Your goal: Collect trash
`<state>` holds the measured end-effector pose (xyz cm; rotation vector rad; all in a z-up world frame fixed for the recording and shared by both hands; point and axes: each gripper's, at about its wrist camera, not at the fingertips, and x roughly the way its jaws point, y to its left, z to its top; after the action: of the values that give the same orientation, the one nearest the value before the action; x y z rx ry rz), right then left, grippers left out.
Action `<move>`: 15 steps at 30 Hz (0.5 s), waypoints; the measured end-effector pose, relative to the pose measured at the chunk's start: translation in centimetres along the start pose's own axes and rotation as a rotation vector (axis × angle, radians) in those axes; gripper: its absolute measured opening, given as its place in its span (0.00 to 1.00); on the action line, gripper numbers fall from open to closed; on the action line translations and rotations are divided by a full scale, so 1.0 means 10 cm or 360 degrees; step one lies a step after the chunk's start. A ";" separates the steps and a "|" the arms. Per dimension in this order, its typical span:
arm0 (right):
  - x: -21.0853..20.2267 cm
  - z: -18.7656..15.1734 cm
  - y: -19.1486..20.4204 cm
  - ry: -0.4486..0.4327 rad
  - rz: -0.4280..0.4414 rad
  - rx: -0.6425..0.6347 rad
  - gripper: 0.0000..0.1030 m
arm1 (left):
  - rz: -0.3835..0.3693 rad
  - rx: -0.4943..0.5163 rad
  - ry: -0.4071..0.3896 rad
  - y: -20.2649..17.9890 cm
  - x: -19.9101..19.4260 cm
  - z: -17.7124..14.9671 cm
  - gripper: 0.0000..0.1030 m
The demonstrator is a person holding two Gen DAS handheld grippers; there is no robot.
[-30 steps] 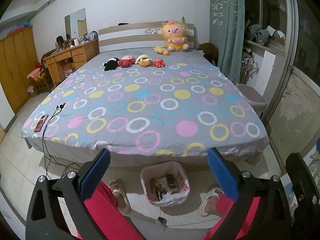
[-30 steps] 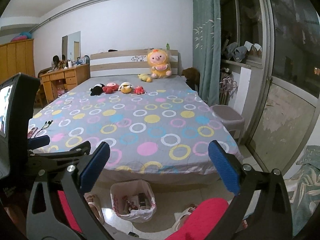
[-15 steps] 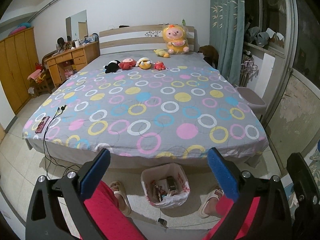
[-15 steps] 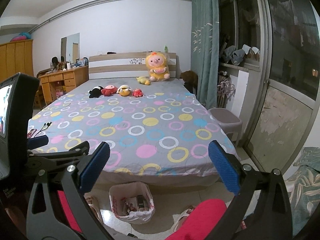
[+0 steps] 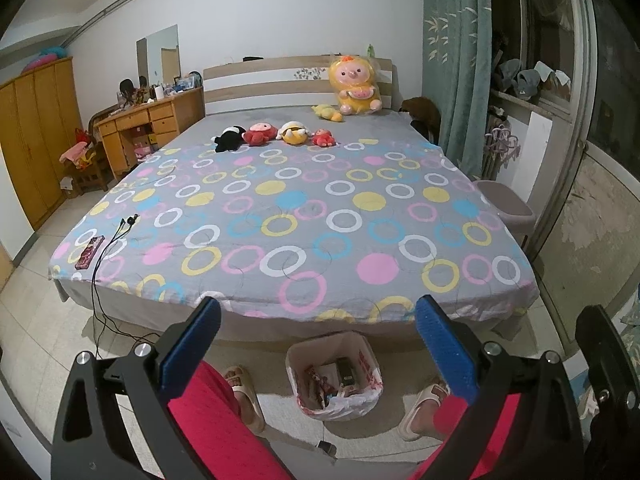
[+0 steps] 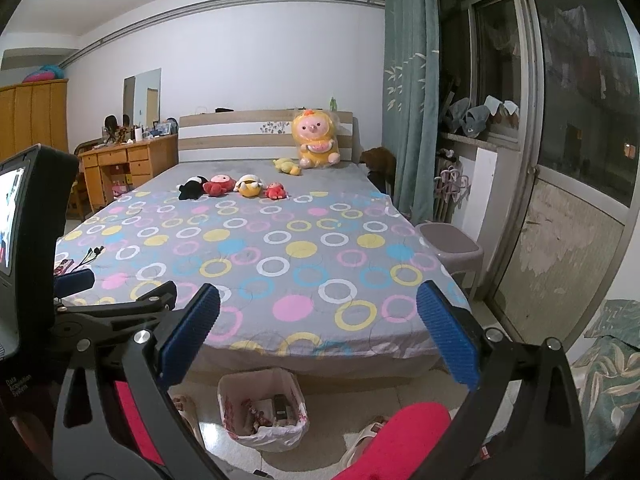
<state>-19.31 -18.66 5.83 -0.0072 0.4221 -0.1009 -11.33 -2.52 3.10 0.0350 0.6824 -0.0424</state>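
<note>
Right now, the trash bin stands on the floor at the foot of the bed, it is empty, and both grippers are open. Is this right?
Not quite: the trash bin is not empty. The left wrist view looks down into it and shows wrappers and a dark item in its white bag. The rest holds: it stands on the floor at the foot of the bed, and the left gripper and right gripper are both open.

Ahead of you a bed [image 5: 304,216] with a circle-print cover fills the frame's middle. At its far end sit a big yellow plush [image 5: 354,90] and four small plush toys [image 5: 276,134]. At left you see a wooden desk [image 5: 148,124]; at right, a green curtain [image 5: 456,60].
</note>
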 end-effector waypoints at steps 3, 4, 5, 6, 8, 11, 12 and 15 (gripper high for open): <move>-0.02 0.01 -0.01 -0.0007 0.0004 -0.0001 0.93 | -0.0002 -0.0004 -0.0003 0.01 -0.01 0.01 0.92; -0.02 0.02 -0.01 -0.0012 0.0002 -0.0003 0.93 | -0.0001 -0.0005 -0.0006 0.01 -0.02 0.01 0.92; -0.03 0.02 0.00 -0.0017 0.0000 -0.0005 0.93 | -0.0001 -0.0002 -0.0009 0.01 -0.02 0.01 0.92; -0.03 0.02 -0.01 -0.0018 0.0000 -0.0006 0.93 | 0.0003 -0.0004 -0.0011 0.00 -0.03 0.02 0.92; -0.04 0.03 -0.02 -0.0019 0.0002 -0.0005 0.93 | 0.0007 -0.0006 -0.0016 -0.01 -0.04 0.04 0.92; -0.04 0.03 -0.01 -0.0022 0.0001 -0.0006 0.93 | 0.0005 -0.0008 -0.0017 -0.01 -0.05 0.05 0.92; -0.04 0.02 -0.01 -0.0022 0.0001 -0.0007 0.93 | 0.0008 -0.0005 -0.0018 -0.01 -0.05 0.04 0.92; -0.04 0.02 -0.01 -0.0021 0.0001 -0.0006 0.93 | 0.0015 -0.0001 -0.0022 -0.03 -0.06 0.06 0.92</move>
<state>-19.60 -18.74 6.17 -0.0117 0.4091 -0.0995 -11.45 -2.84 3.90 0.0372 0.6683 -0.0330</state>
